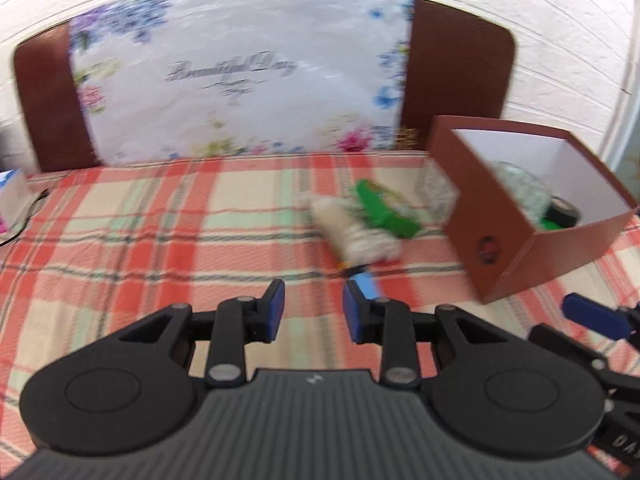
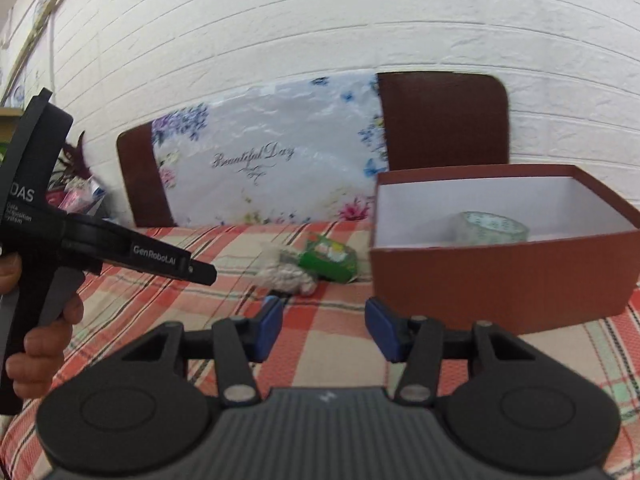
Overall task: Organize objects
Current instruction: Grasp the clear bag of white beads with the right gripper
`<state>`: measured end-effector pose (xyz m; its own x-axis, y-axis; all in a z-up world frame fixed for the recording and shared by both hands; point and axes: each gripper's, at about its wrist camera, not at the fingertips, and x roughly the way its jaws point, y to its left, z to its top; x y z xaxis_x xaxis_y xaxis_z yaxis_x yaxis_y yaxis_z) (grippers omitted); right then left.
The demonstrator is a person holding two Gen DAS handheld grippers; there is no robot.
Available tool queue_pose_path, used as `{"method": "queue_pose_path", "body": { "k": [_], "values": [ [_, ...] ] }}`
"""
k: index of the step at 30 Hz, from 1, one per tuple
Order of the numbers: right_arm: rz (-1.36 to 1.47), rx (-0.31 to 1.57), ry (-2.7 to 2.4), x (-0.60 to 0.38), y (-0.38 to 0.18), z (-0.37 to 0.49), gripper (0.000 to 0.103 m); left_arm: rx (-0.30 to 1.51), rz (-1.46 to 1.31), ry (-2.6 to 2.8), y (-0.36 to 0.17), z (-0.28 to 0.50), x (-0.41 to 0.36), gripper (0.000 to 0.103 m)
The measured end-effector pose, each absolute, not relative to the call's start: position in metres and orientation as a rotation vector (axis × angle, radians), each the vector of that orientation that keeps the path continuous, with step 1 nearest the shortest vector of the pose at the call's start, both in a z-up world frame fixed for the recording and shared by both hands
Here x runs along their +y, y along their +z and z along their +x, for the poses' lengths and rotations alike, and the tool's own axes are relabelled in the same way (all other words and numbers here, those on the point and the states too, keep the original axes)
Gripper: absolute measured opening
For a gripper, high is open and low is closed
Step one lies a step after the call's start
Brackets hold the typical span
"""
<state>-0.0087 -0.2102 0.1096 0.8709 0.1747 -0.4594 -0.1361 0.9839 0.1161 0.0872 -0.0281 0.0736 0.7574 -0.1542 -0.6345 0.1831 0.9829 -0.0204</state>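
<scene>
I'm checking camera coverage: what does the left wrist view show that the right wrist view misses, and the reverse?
Only the left wrist view shows the small blue object lying near its jaws and the black roll inside the brown box.

Only the right wrist view shows the hand gripping the left gripper's handle.

Both show the box, the clear tape roll in it, the green packet, the white bundle and the plaid cloth.

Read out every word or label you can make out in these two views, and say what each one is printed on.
"Beautiful Day": floral cover on the brown headboard.
"GenRoboLAI": side of the left gripper.
"DAS": left gripper's body; the small lines under it are too blurred.
"DAV", cut off: right gripper, left wrist view.
Green packet: print unreadable.
</scene>
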Motion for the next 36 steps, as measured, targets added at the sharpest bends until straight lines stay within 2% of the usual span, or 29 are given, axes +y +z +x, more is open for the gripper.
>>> {"method": "queue_pose_path", "body": {
  "k": [6,11,16,17,18,19,20,21,25,31,32,33,34,35,36],
  "values": [
    [0.045,0.616,0.224,-0.17,0.082,0.03,0.048,0.707,0.033,-0.061,0.013,0.087,0.032,0.04],
    [0.072,0.653,0.207,-0.157,0.07,0.082,0.048,0.571,0.027,-0.096,0.002,0.074,0.044,0.043],
    [0.158,0.646,0.175,-0.154,0.068,0.141,0.065,0.556,-0.043,-0.119,-0.001,0.075,0.056,0.044],
    [0.156,0.656,0.145,-0.152,0.064,0.152,0.071,0.554,-0.051,-0.122,-0.001,0.074,0.057,0.044],
    [0.162,0.667,0.116,-0.152,0.061,0.162,0.072,0.553,-0.059,-0.125,-0.002,0.075,0.058,0.044],
    [0.181,0.681,0.107,-0.153,0.057,0.171,0.07,0.552,-0.068,-0.127,-0.003,0.075,0.06,0.044],
    [0.202,0.693,0.108,-0.155,0.053,0.178,0.046,0.552,-0.079,-0.128,-0.005,0.076,0.06,0.044],
    [0.208,0.7,0.112,-0.156,0.05,0.181,0.041,0.552,-0.089,-0.13,-0.006,0.077,0.061,0.044],
    [0.141,0.666,0.141,-0.15,0.064,0.16,0.036,0.551,-0.105,-0.134,-0.006,0.076,0.062,0.044],
    [-0.193,0.557,0.301,-0.138,0.086,0.039,0.037,0.562,-0.115,-0.155,-0.005,0.079,0.065,0.048],
    [-0.238,0.566,0.314,-0.14,0.082,0.019,0.039,0.571,-0.099,-0.154,-0.003,0.079,0.063,0.048],
    [-0.272,0.592,0.322,-0.143,0.076,0.004,0.046,0.585,-0.082,-0.155,-0.001,0.079,0.059,0.048],
    [-0.303,0.618,0.321,-0.145,0.069,-0.009,0.054,0.606,-0.09,-0.176,0.004,0.078,0.055,0.046],
    [-0.324,0.623,0.307,-0.15,0.063,-0.021,0.068,0.619,-0.132,-0.224,0.01,0.074,0.051,0.046],
    [-0.318,0.622,0.293,-0.155,0.059,-0.029,0.069,0.625,-0.163,-0.275,0.017,0.068,0.044,0.047]
  ]
}}
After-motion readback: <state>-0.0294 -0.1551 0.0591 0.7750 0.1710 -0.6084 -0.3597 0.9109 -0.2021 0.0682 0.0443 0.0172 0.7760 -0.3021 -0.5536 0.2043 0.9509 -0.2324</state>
